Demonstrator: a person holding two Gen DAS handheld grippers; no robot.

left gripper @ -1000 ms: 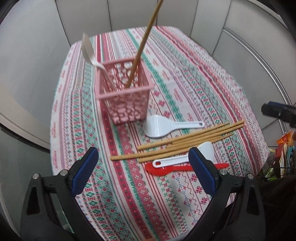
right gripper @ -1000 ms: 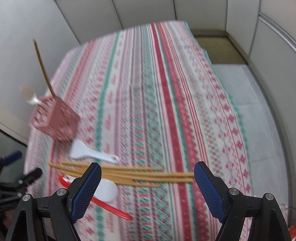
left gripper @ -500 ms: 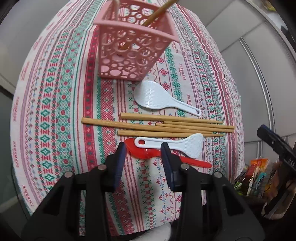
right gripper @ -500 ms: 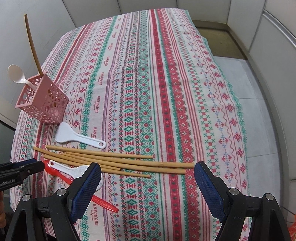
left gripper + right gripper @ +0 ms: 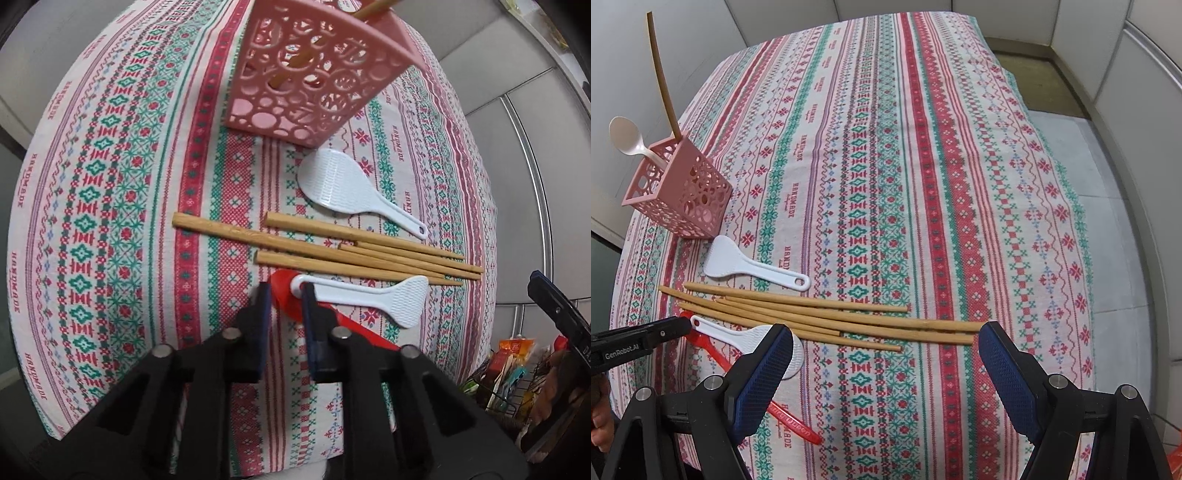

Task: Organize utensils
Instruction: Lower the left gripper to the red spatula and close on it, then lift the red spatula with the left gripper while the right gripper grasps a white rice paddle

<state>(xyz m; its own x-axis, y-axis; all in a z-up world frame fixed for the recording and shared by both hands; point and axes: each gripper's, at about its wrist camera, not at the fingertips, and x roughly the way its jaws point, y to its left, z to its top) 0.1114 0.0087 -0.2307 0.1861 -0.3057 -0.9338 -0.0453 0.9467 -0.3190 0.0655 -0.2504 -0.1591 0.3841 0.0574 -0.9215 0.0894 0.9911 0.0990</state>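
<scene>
The left gripper (image 5: 285,295) is low at the near table edge, its narrowed fingers either side of the red spoon (image 5: 286,293) bowl, whether clamped I cannot tell; a white paddle (image 5: 373,298) lies across that spoon; four wooden chopsticks (image 5: 354,254) lie just beyond; another white paddle (image 5: 341,188) sits near the pink basket (image 5: 314,74); the right gripper (image 5: 886,373) hovers spread wide above the striped cloth (image 5: 923,184), holding nothing.

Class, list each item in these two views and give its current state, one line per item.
Left gripper: nearly closed around the red spoon's bowl.
Right gripper: open, empty.
Red spoon: flat, under white paddle.
Pink basket: upright, holding a spoon and chopstick.
Chopsticks: loose on cloth.
</scene>
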